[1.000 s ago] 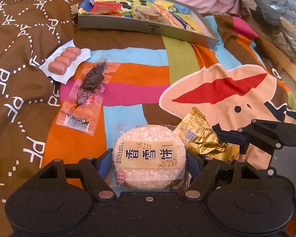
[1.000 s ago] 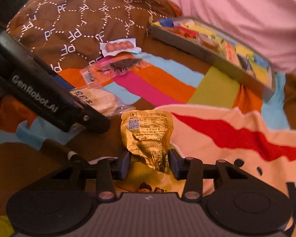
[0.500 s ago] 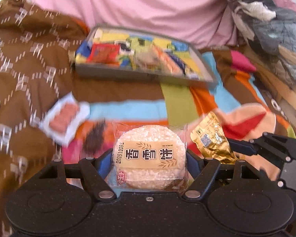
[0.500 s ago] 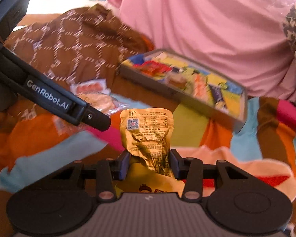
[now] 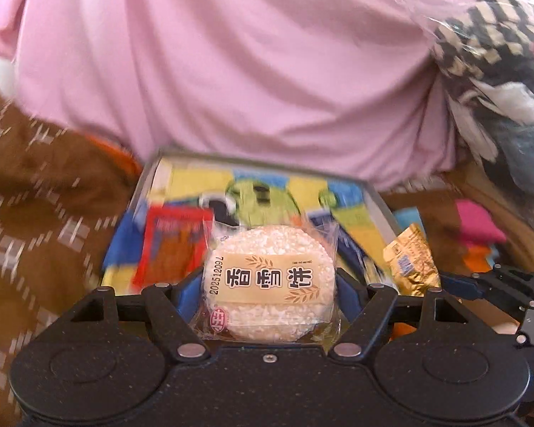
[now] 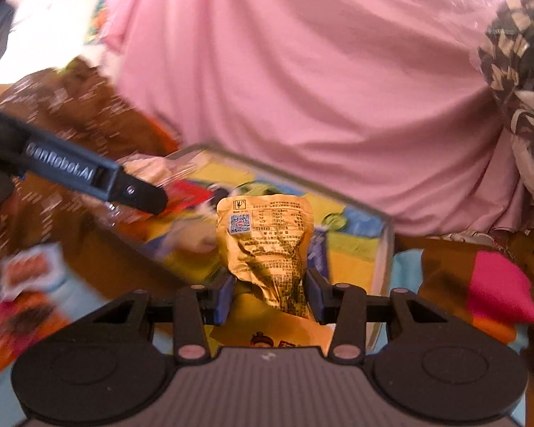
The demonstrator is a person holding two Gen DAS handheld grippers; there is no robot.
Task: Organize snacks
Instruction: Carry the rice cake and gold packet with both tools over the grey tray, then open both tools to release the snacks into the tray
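My left gripper (image 5: 270, 286), a black two-finger tool with blue pads (image 5: 187, 293), is closed on a round white rice cake in clear wrap (image 5: 270, 283), one pad against each side. My right gripper (image 6: 270, 293), of the same build, is clamped on the lower part of a crinkled gold foil snack packet (image 6: 267, 245), which stands upright between its pads. The two grippers are held side by side, both pointing forward, left just beside right.

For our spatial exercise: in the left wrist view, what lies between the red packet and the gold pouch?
In the left wrist view, the rice cake sits between the red packet and the gold pouch.
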